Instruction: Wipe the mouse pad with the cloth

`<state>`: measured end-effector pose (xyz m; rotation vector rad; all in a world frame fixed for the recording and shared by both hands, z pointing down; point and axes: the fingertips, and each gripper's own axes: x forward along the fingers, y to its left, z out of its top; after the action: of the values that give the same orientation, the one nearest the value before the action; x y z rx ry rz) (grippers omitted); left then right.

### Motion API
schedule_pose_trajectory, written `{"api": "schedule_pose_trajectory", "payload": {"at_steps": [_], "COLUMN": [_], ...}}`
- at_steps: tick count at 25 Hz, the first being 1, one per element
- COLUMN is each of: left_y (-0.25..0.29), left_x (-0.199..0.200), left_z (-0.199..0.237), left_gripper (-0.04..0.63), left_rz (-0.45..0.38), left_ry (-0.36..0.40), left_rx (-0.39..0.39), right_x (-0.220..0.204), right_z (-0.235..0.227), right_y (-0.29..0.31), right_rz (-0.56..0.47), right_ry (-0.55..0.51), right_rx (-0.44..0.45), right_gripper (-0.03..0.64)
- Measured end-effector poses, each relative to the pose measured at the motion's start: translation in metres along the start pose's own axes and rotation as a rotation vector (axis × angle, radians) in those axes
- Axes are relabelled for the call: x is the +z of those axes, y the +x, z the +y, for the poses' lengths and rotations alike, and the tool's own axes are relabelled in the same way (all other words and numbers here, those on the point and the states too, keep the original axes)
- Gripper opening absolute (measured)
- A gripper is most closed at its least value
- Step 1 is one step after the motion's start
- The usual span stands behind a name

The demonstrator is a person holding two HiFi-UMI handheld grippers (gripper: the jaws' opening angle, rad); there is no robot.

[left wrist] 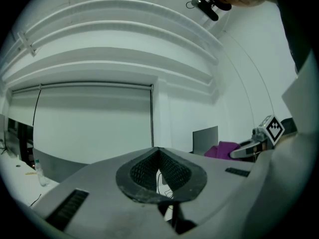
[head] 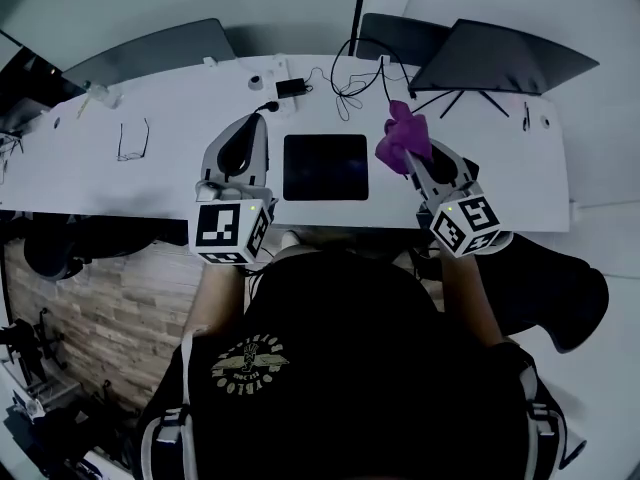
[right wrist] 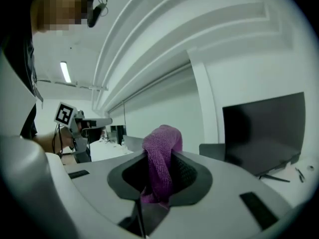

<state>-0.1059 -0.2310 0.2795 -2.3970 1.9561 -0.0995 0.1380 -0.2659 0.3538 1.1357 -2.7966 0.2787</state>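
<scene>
Right of the pad (head: 325,166), just beside its edge: right gripper (head: 410,156) clamped on the cloth (head: 402,133), tuft poking past the tips. Left of the pad: left gripper (head: 252,128), pressed together, empty. Likely needs a sweep leftward onto it

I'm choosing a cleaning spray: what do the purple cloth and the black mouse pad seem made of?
Cloth: soft knitted or woven fabric, perhaps microfibre; a fine looped texture shows, and it bunches limply in the right gripper. Mouse pad: matte black and flat, without glare, so likely fabric over rubber, though its surface is too small to tell.
</scene>
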Motion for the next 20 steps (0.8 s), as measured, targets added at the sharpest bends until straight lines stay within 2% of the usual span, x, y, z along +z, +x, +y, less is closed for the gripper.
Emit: {"api": "schedule_pose_trajectory", "payload": {"at_steps": [4,8,10,20], "left_y": [-0.008,-0.016,-0.018,-0.032], "left_x": [0.017,0.028,0.032,0.041], "left_z": [-0.013,-0.021,-0.023,-0.023], "left_gripper": [0.002,0.002,0.002,0.002], "left_rz": [-0.021,-0.023,-0.02,-0.005], "left_ry": [0.02,0.034,0.046,0.086], "left_rx": [0.003,0.005,0.005,0.016], "right_x": [0.052,0.082,0.085,0.071], "right_z": [0.008,0.016,0.016,0.016], "right_y": [-0.018,-0.032,-0.037,-0.039], "right_rz": [-0.105,-0.152,-0.167,-0.213], "right_ry": [-0.053,-0.125,-0.141,-0.068], "right_rx": [0.021,0.011,0.004,0.014], "right_gripper": [0.087,0.087,0.087,0.087]}}
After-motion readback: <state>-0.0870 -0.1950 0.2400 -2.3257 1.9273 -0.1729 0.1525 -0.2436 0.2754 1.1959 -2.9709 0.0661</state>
